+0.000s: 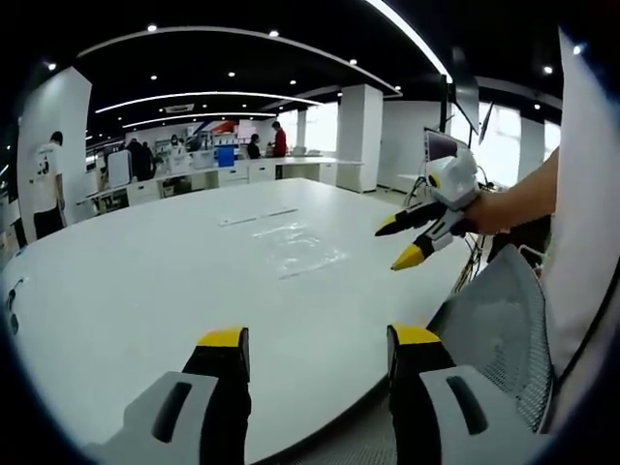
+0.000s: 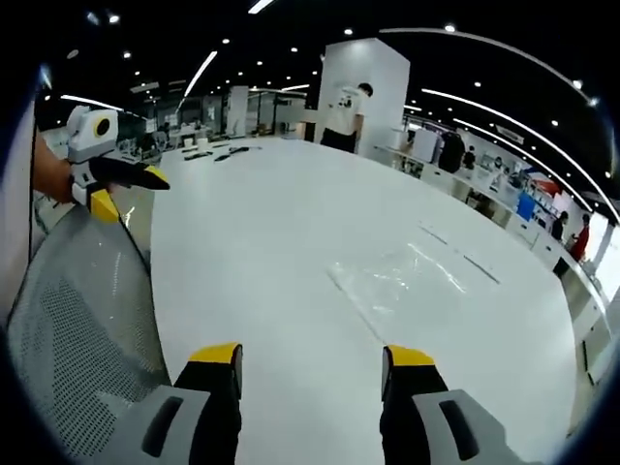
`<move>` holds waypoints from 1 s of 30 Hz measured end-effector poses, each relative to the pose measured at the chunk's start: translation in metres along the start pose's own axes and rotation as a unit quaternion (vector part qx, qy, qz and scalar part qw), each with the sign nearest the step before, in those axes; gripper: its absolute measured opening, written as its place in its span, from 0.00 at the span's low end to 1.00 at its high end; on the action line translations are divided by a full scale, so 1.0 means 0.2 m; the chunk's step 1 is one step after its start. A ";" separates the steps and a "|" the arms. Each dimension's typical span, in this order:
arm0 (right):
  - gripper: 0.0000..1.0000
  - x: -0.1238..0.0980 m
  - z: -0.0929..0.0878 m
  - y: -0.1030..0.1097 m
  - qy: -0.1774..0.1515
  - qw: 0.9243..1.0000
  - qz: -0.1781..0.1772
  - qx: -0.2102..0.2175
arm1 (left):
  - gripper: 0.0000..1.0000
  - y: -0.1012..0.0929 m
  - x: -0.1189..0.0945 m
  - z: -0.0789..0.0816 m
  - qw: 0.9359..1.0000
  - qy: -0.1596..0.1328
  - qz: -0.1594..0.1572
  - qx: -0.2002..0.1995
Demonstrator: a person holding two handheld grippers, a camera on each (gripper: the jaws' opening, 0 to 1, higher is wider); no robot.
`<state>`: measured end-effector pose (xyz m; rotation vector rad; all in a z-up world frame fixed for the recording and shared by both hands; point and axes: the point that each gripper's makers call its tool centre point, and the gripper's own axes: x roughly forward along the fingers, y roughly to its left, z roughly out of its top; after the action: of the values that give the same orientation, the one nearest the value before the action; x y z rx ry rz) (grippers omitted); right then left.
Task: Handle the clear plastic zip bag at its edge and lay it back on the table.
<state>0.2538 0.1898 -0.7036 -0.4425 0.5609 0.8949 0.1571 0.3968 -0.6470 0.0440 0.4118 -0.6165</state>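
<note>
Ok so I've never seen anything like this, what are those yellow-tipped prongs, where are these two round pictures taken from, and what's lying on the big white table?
No robot here: a person holds a hand-held gripper in each hand, and each carries a fisheye camera looking along its two yellow-tipped jaws. The left gripper view shows the left hand-held gripper at the bottom, jaws apart, and the right hand-held gripper entering from the right, also open. The right gripper view shows the same pair from the other side. On the white table lies a clear plastic zip bag, flat and untouched. Nothing is held. A mesh chair back stands at the table's edge.
</note>
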 end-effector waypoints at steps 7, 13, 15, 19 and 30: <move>0.53 0.07 -0.01 -0.12 0.012 0.999 -0.014 -0.031 | 0.55 -0.01 0.01 0.01 1.000 0.003 0.001 -0.002; 0.48 0.16 -0.05 -0.22 0.046 0.994 -0.016 -0.098 | 0.55 0.00 0.01 0.01 1.000 0.005 0.004 -0.007; 0.46 0.19 -0.08 -0.23 0.059 0.992 -0.012 -0.109 | 0.55 0.01 0.01 0.01 1.000 0.005 0.006 -0.008; 0.43 0.22 -0.11 -0.27 0.075 0.988 -0.012 -0.131 | 0.55 0.01 0.01 0.01 1.000 0.006 0.008 -0.010; 0.33 0.29 -0.18 -0.35 0.111 0.976 -0.010 -0.187 | 0.54 0.02 0.01 0.01 1.000 0.009 0.014 -0.018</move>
<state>0.3304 0.1646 -0.7587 -0.8963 0.5916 0.9406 0.1613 0.3981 -0.6452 0.0201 0.4394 -0.5812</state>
